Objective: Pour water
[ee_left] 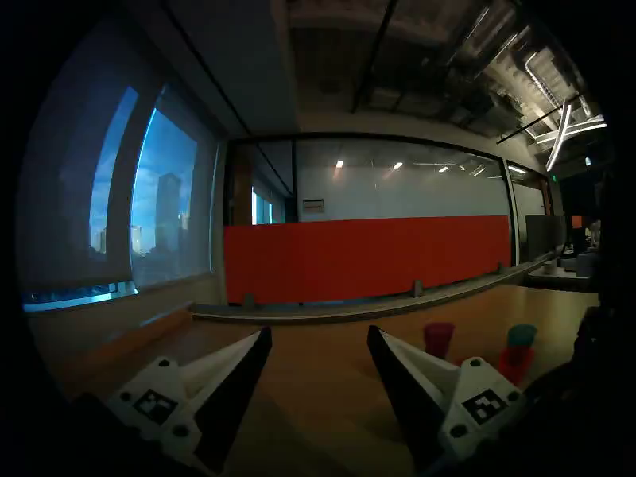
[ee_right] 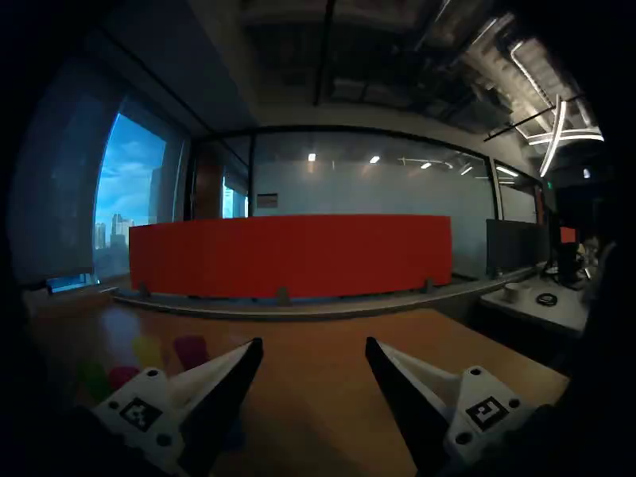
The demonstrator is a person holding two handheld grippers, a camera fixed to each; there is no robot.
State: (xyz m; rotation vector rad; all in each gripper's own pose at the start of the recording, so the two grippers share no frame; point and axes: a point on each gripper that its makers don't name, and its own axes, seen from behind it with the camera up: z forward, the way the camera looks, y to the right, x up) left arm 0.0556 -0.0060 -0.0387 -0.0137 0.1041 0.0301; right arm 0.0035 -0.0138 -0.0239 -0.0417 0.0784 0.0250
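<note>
In the left gripper view my left gripper (ee_left: 318, 342) stands open above the wooden table (ee_left: 334, 381), nothing between its fingers. To its right stand a magenta cup (ee_left: 438, 337), a teal cup (ee_left: 521, 335) and a red cup (ee_left: 515, 364). In the right gripper view my right gripper (ee_right: 312, 350) is open over the same table (ee_right: 318, 397) and holds nothing. Off to its left sit a yellow cup (ee_right: 147, 350), a magenta cup (ee_right: 191, 350), a green cup (ee_right: 93, 379) and a pink-red cup (ee_right: 122, 375), partly behind the left finger (ee_right: 215, 389).
A red divider panel (ee_left: 366, 258) runs along the table's far edge, with a glass wall behind it. Windows (ee_left: 163, 211) lie to the left. A neighbouring desk (ee_right: 533, 306) with a monitor and small items stands at the right.
</note>
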